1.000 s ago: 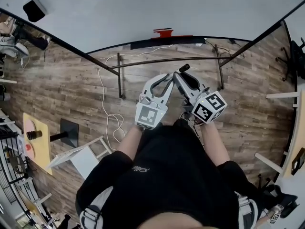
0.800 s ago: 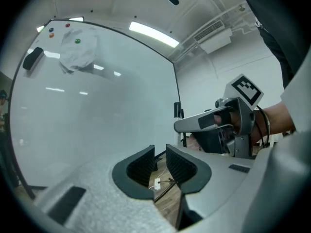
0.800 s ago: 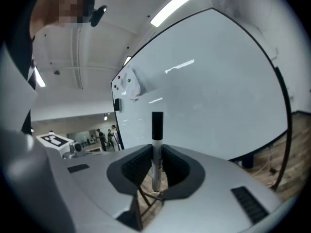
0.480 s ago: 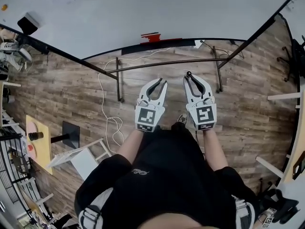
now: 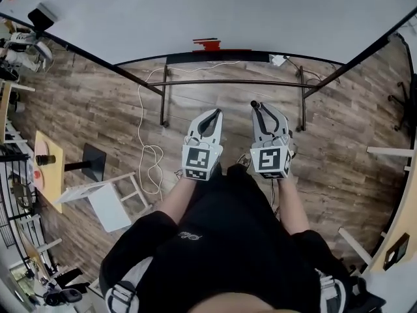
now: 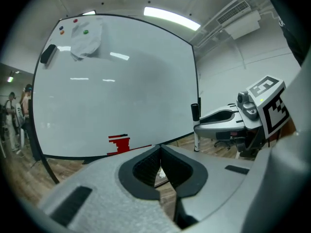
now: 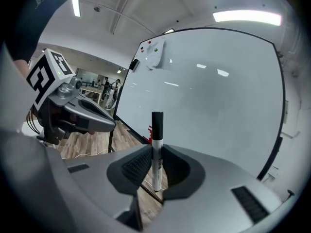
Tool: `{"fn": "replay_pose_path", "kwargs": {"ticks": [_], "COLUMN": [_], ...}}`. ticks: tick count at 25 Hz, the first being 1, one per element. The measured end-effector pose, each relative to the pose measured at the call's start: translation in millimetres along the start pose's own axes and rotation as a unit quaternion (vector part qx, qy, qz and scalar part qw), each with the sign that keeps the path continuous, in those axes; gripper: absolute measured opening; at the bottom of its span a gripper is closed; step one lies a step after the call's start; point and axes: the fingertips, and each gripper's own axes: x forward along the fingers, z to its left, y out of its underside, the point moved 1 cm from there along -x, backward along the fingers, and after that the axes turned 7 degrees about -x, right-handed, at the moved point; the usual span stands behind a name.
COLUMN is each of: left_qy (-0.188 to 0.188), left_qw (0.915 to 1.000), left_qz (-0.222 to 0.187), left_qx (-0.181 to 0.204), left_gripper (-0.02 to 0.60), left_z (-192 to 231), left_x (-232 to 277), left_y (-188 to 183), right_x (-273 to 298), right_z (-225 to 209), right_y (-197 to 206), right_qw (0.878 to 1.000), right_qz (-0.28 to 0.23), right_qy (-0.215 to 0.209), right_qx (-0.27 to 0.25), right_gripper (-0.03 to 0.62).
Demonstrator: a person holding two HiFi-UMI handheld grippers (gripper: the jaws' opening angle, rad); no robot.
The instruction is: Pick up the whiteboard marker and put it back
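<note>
The whiteboard marker (image 7: 156, 149), white with a black cap, stands upright between the jaws of my right gripper (image 7: 155, 152), which is shut on its barrel. In the head view the cap (image 5: 255, 104) shows at the tips of the right gripper (image 5: 260, 111). My left gripper (image 5: 212, 118) is held beside it, apart, its jaws shut with nothing between them (image 6: 159, 153). Both point at the whiteboard (image 5: 228, 12), whose black tray (image 5: 244, 56) runs along the bottom edge with a red item (image 5: 206, 44) above it. From the left gripper view the marker (image 6: 195, 114) shows at the right.
A black eraser (image 5: 40, 19) and a white cloth (image 6: 86, 39) sit on the board's upper left. The board's stand bar (image 5: 228, 82) and legs cross the wooden floor. A white cable (image 5: 146, 155), a white stool (image 5: 107, 204) and a yellow table (image 5: 49, 168) lie to the left.
Both grippers have drawn apart and now sit side by side. The right gripper has rolled so that its marker cube faces up, with the marker still in its jaws.
</note>
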Motion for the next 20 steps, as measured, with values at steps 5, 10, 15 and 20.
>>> {"fn": "replay_pose_path", "kwargs": {"ticks": [5, 10, 15, 20], "left_qy": [-0.018, -0.023, -0.029, -0.03], "left_qw": [0.9997, 0.9992, 0.9988, 0.9983], "left_qz": [0.013, 0.018, 0.02, 0.016], "left_qx": [-0.01, -0.028, -0.035, -0.047], "left_gripper": [0.006, 0.006, 0.006, 0.006], "left_z": [11, 25, 53, 81], "left_x": [1, 16, 48, 84], "left_y": [3, 8, 3, -4], "right_x": [13, 30, 57, 97], "right_z": [3, 5, 3, -7], "right_y": [4, 4, 5, 7], "right_qw": [1.0, 0.999, 0.993, 0.985], "right_qz": [0.009, 0.023, 0.045, 0.07], "right_qy": [-0.015, -0.028, -0.053, -0.073], "right_qx": [-0.019, -0.034, -0.091, -0.138], "right_gripper": [0.057, 0.057, 0.057, 0.057]}}
